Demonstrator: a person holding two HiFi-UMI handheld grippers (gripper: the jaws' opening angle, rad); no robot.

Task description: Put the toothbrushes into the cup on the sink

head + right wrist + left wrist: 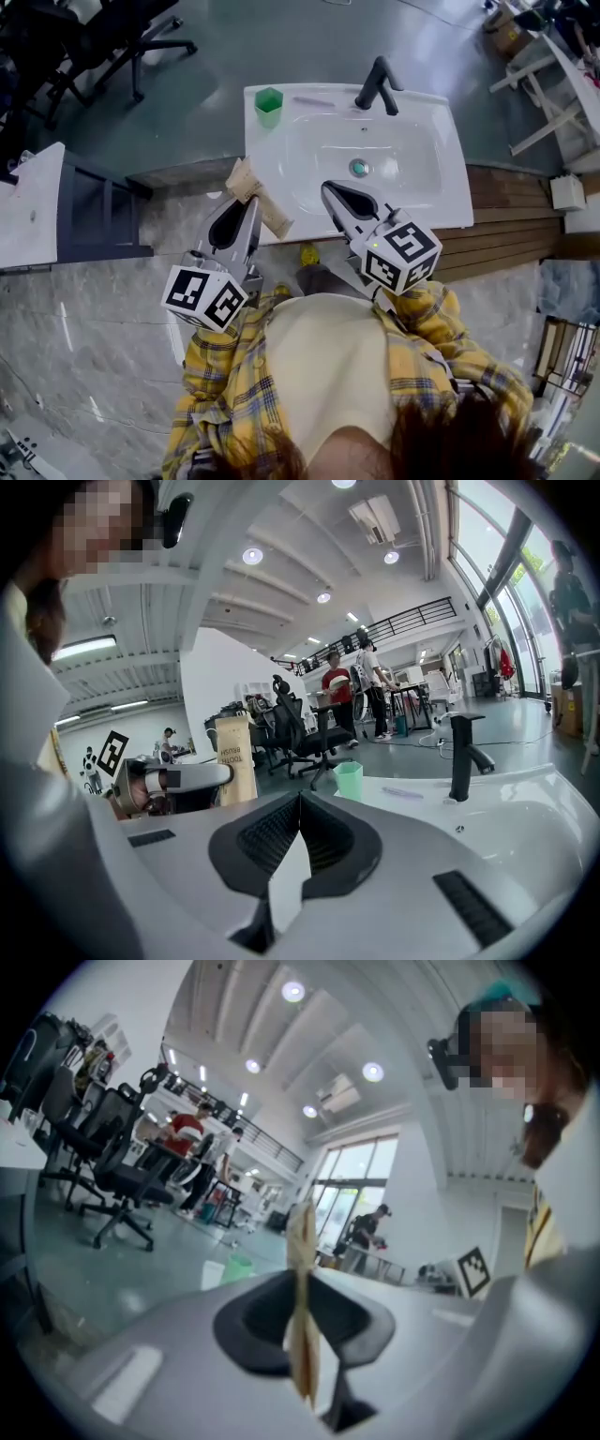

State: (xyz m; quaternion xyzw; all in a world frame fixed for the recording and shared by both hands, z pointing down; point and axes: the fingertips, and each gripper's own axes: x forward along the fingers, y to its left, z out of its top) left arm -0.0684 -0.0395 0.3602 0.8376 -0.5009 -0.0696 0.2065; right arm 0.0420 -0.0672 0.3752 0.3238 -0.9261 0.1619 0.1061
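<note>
Head view, above the white sink [450,187]: my left tongs [251,201] are clamped on a flat brown cardboard toothbrush box [273,217], which is raised just off the sink's near-left corner. My right tongs [330,190] hover closed and empty over the near rim.

The left gripper view shows the toothbrush box [302,1335] edge-on, pinched between the pads. The right gripper view shows the right tongs [300,803] with jaws pressed together on nothing. In that view the toothbrush box [234,761] stands upright to their left, printed face toward the camera.

The green cup [269,100] sits at the far-left corner of the sink ledge, well apart from both tongs. A pale, slim item that looks like a toothbrush [314,101] lies on the ledge just right of it, between the cup and the black faucet [378,84]. I cannot see anything inside the cup from here.

My reading is that the job is at an early stage, at the unpacking step, with a brush presumably inside the box. The next move calls for the right tongs to open and take the box's end flap or a brush handle while the left tongs hold the packet steady. After that comes a carry to the far left, ending over the cup. The thin cardboard may crumple or twist under the pull, so a light, square grip seems wise.
</note>
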